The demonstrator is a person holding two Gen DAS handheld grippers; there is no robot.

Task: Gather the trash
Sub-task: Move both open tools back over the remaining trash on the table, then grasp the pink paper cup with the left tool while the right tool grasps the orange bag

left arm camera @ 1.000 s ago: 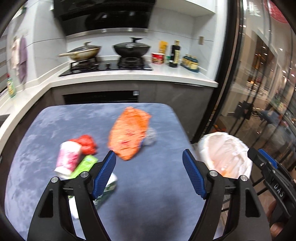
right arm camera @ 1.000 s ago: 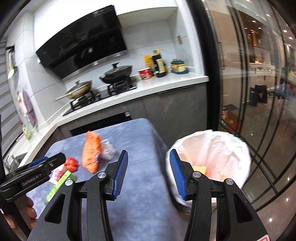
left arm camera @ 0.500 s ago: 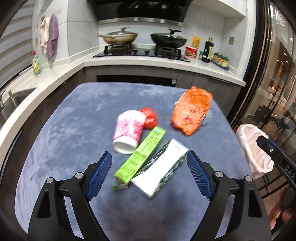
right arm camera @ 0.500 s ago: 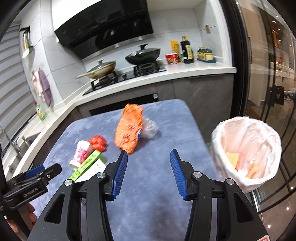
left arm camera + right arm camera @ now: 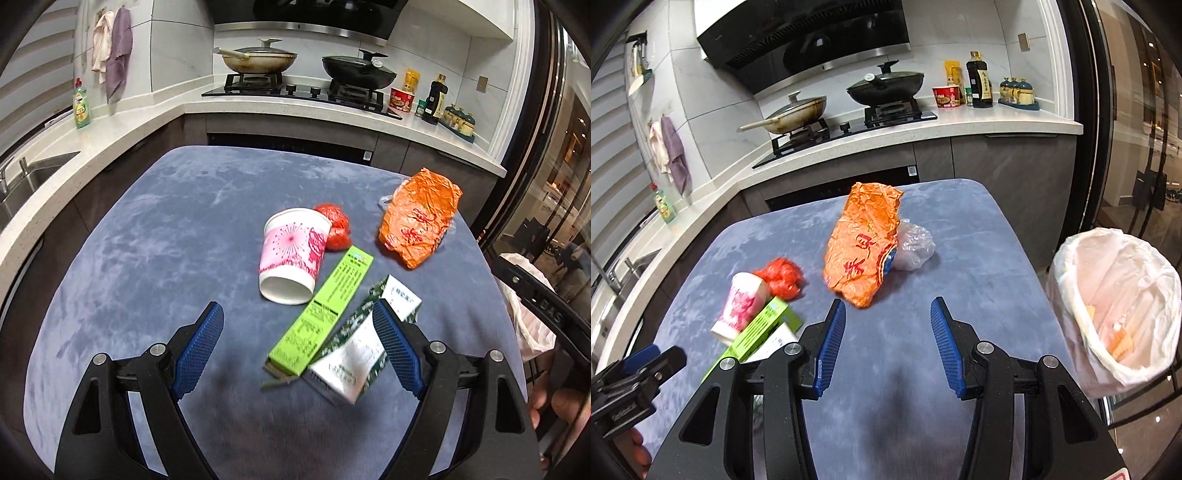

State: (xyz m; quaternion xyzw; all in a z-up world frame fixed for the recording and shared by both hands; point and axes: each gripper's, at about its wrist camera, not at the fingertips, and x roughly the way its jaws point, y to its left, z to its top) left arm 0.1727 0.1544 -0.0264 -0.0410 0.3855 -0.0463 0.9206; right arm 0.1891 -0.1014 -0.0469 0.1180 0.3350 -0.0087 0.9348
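Observation:
Trash lies on a blue-grey table [image 5: 155, 236]: a pink paper cup [image 5: 291, 254] on its side, a green box [image 5: 325, 310], a white-and-green carton [image 5: 354, 354], a red crumpled wrapper [image 5: 336, 227], an orange bag [image 5: 421, 218] and a clear plastic wad [image 5: 914, 245]. My left gripper [image 5: 297, 343] is open and empty, just above the green box and carton. My right gripper [image 5: 888, 341] is open and empty, just short of the orange bag [image 5: 864, 243]. A bin with a white liner [image 5: 1115, 295] stands right of the table.
A white counter [image 5: 122, 122] wraps around the back and left, with a stove [image 5: 303, 90], two pans, bottles and a sink [image 5: 22, 181]. Glass doors [image 5: 1137, 110] are on the right. The bin holds some scraps.
Both grippers have swung left, away from the bin and toward the trash pile. The left gripper now sits over the green box and carton. Both stay open.

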